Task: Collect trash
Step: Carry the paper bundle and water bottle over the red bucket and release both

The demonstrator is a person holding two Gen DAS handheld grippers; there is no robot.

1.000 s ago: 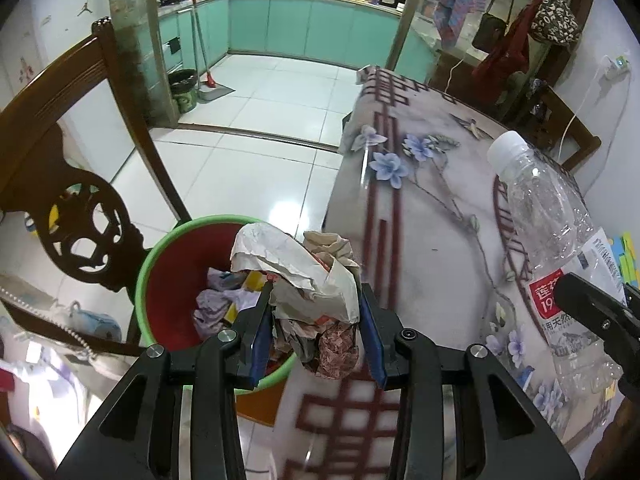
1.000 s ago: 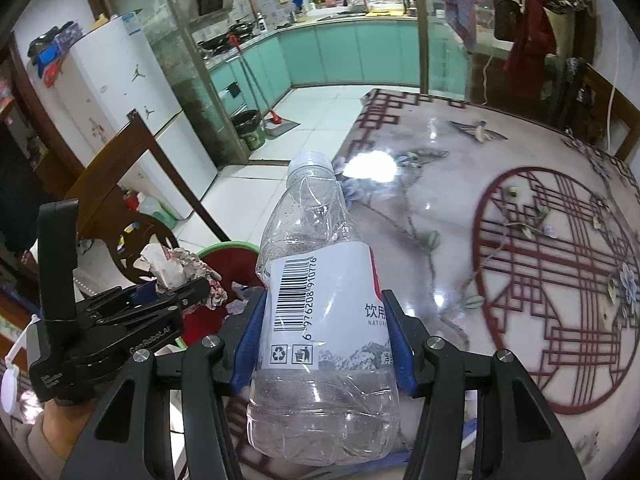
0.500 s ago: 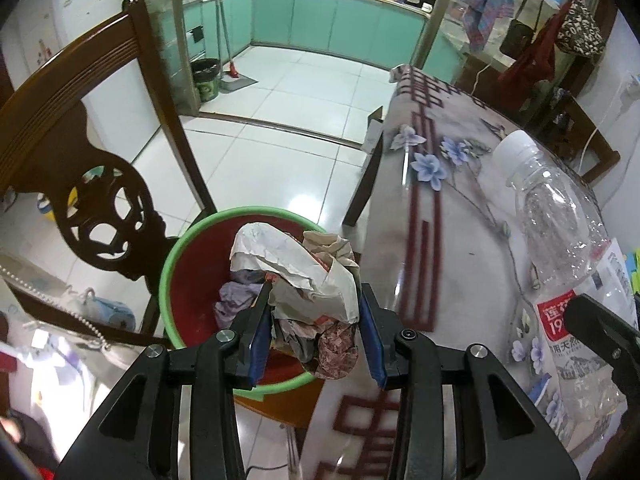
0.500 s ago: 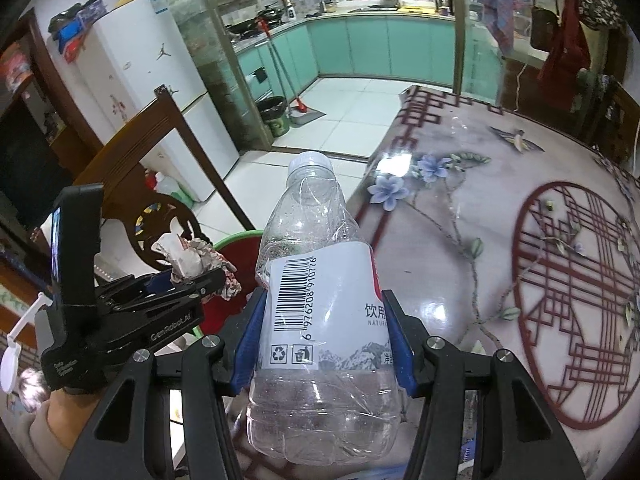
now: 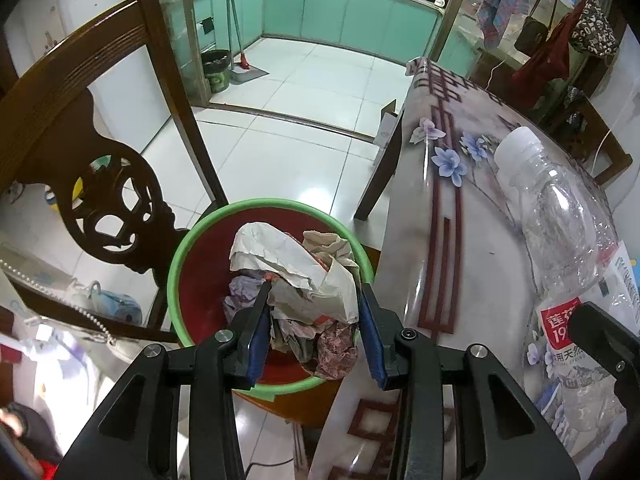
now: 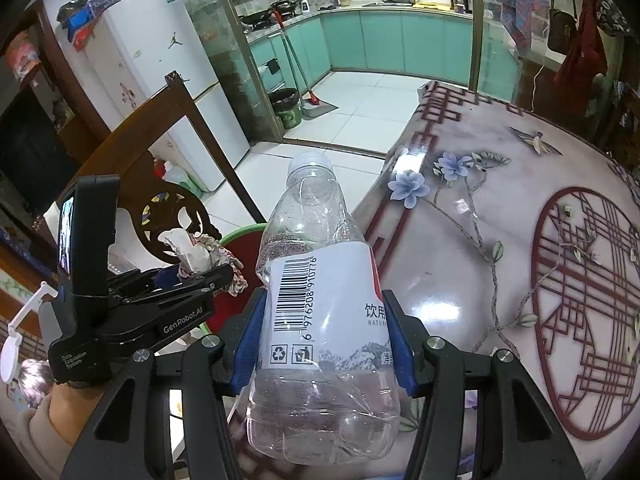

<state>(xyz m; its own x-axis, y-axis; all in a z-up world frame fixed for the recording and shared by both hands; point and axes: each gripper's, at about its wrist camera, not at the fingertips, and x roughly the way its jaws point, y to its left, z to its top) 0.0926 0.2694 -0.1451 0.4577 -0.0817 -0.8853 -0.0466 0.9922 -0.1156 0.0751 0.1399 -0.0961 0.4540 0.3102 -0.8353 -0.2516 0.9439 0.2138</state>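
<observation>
Left tool (image 5: 312, 334), clenched on a wad of crumpled paper (image 5: 296, 276), hangs directly above the green-rimmed red bin (image 5: 188, 264). The bin stands on the floor between the wooden chair (image 5: 112, 200) and the edge of the flowered surface (image 5: 472, 248). Right tool (image 6: 324, 338) grasps an empty plastic bottle (image 6: 316, 300) by its label, to the surface side of the bin, cap pointing away.

Both grippers black plastic, blue pads (image 5: 256, 336), silver screws at finger joints; left gripper (image 6: 192, 276) side printed white "GenRobot.AI", small screen (image 6: 66, 232) on its rear upright; beige sleeve (image 6: 44, 436) below
</observation>
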